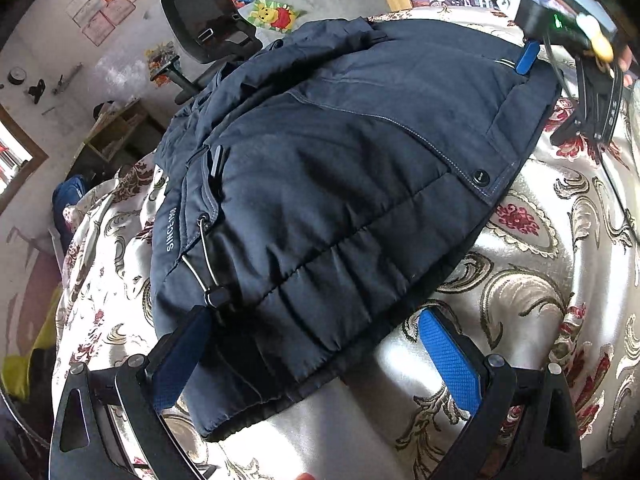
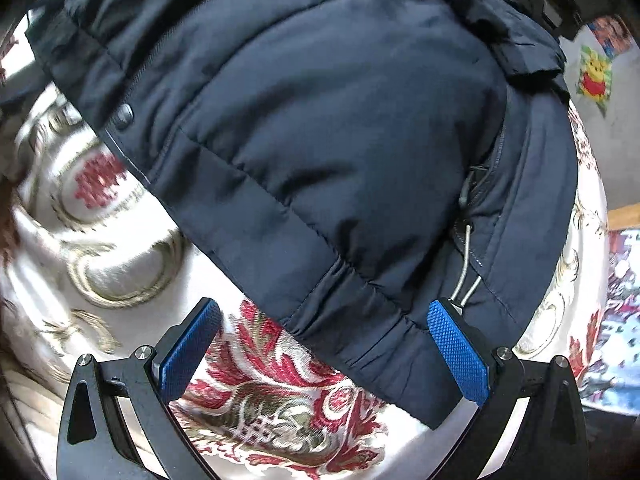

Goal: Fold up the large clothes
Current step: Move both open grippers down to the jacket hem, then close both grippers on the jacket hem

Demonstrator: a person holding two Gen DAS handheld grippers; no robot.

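Note:
A dark navy padded jacket lies folded on a table covered with a white, gold and red floral cloth. My left gripper is open, its blue pads either side of the jacket's near hem corner, low over the cloth. My right gripper is open at the opposite hem of the jacket, its right pad over the fabric beside a drawcord loop. The right gripper also shows in the left wrist view at the jacket's far edge.
A black office chair stands beyond the table's far edge. A low wooden shelf and a blue bag sit on the floor at left. A cartoon bear sticker lies on the floor.

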